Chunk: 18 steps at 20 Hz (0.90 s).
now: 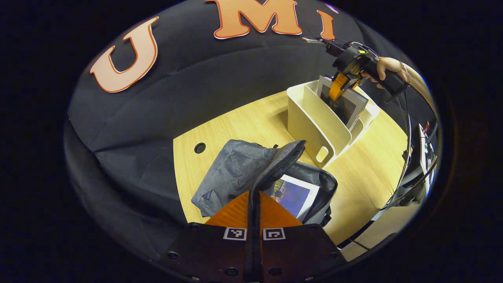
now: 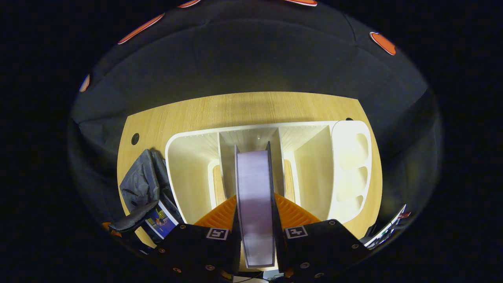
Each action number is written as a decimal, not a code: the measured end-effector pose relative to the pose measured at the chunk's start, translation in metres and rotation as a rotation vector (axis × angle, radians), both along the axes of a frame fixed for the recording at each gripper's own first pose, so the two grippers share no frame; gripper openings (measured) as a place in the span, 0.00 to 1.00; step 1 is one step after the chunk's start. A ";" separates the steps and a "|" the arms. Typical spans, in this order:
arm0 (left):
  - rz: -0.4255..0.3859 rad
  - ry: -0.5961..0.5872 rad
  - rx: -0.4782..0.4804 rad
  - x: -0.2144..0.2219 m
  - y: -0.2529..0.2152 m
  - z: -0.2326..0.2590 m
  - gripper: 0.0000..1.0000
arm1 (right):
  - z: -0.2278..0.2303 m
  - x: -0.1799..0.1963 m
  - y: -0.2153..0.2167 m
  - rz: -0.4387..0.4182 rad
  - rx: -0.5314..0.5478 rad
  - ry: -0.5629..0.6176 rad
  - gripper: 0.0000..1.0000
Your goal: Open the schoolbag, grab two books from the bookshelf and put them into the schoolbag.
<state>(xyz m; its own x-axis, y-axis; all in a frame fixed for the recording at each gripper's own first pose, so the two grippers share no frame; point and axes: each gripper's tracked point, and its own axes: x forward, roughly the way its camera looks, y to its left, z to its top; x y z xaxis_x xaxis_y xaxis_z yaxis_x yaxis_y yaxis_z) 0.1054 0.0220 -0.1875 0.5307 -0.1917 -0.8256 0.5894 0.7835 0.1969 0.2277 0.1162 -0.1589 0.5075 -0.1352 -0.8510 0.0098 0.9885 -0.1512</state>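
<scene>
Jaws of our right gripper [image 2: 255,220] clamp a book [image 2: 254,204] standing in the white bookshelf [image 2: 188,173], centre frame; our left gripper [image 1: 254,212] pinches the schoolbag [image 1: 235,169] flap (lower centre), another book [image 1: 296,194] inside, on the bench [image 1: 243,122].

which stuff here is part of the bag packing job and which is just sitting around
Job: schoolbag, held open by left gripper; book inside it; bookshelf; second book in right gripper.
Lying about: table; cables.
</scene>
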 end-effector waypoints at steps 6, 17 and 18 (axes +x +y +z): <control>-0.028 -0.005 -0.011 -0.002 0.001 0.001 0.01 | 0.038 -0.017 0.002 0.031 -0.019 -0.094 0.37; -0.108 -0.030 -0.022 -0.002 0.001 0.012 0.01 | 0.153 -0.097 0.026 0.079 -0.025 -0.361 0.36; -0.119 -0.037 -0.019 -0.002 0.001 0.015 0.01 | 0.164 -0.108 0.030 0.085 -0.023 -0.394 0.36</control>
<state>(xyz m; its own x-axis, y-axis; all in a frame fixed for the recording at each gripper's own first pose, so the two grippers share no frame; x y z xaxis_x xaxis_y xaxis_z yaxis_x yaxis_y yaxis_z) 0.1032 0.0226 -0.1726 0.5331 -0.2703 -0.8017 0.6711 0.7122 0.2061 0.1196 0.1460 0.0051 0.8042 -0.0958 -0.5865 -0.0100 0.9846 -0.1745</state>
